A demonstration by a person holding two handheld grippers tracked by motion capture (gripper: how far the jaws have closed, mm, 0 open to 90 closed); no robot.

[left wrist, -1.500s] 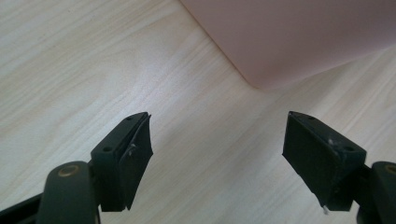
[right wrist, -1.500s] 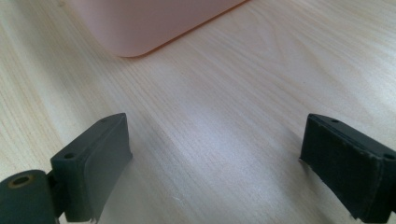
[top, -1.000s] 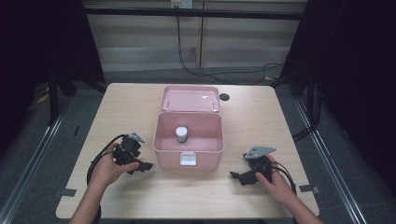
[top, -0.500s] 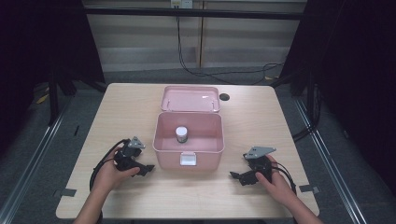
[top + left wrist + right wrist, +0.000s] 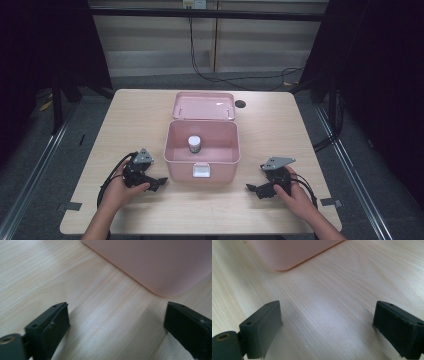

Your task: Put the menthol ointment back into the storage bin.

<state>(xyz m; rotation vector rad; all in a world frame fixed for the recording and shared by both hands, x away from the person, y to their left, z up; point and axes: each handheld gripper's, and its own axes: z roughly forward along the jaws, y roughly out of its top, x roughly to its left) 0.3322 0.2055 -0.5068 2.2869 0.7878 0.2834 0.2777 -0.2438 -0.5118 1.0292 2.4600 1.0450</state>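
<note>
A pink box (image 5: 201, 167) stands mid-table with its lid (image 5: 204, 106) folded back behind it. Inside it stands a small white jar (image 5: 194, 144) with a grey cap. My left gripper (image 5: 159, 182) rests low on the table just left of the box's front corner; its jaws have just been opening and stand wide with bare wood between them (image 5: 116, 325). The box's rounded corner (image 5: 160, 267) fills the top of the left gripper view. My right gripper (image 5: 251, 189) lies on the table right of the box, open and empty (image 5: 327, 325). The box corner (image 5: 284, 255) sits ahead of it.
The wooden table (image 5: 125, 120) has a round cable hole (image 5: 240, 104) at the back, right of the lid. A white latch (image 5: 201, 170) sits on the box's front wall. Cables trail from both grippers. Dark floor and metal rails flank the table.
My left hand has sunk toward the table and drifted slightly nearer the front edge, left of the box. The right hand has stayed put.
</note>
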